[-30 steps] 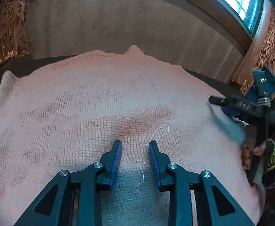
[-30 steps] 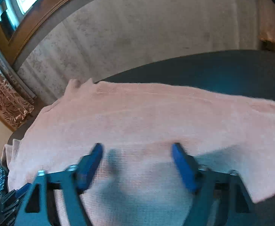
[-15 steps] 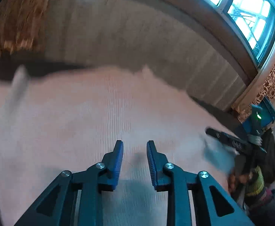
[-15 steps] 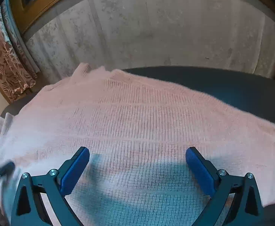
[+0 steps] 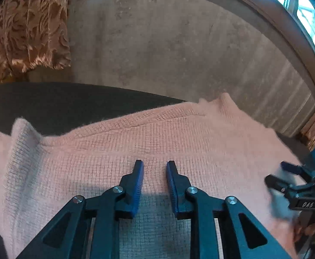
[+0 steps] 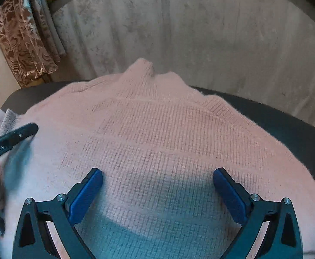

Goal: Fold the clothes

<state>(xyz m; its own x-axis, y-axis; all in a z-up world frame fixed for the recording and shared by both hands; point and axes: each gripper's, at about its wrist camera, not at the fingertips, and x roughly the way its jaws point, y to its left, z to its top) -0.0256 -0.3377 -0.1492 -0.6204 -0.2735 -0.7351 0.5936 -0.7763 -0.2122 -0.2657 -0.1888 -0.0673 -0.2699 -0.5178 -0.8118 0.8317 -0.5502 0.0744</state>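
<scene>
A pink knitted sweater [image 5: 179, 142] lies spread flat on a dark table [image 5: 49, 99]; it also fills the right wrist view [image 6: 157, 133]. My left gripper [image 5: 155, 168] hovers over the sweater with its blue pads a narrow gap apart and nothing between them. My right gripper [image 6: 157, 179] is wide open over the middle of the sweater, empty. The right gripper also shows at the right edge of the left wrist view [image 5: 291, 179], and one finger of the left gripper [image 6: 12, 138] shows at the left of the right wrist view.
A grey wall [image 6: 189, 32] stands close behind the table. Patterned brown curtains [image 5: 25, 28] hang at the left, also in the right wrist view [image 6: 23, 38]. A window [image 5: 308, 17] is at the upper right. The dark table edge [image 6: 297, 129] shows to the right of the sweater.
Both grippers have swung their view across the sweater. The right gripper has opened wider. The left gripper's jaws have kept about the same narrow gap.
</scene>
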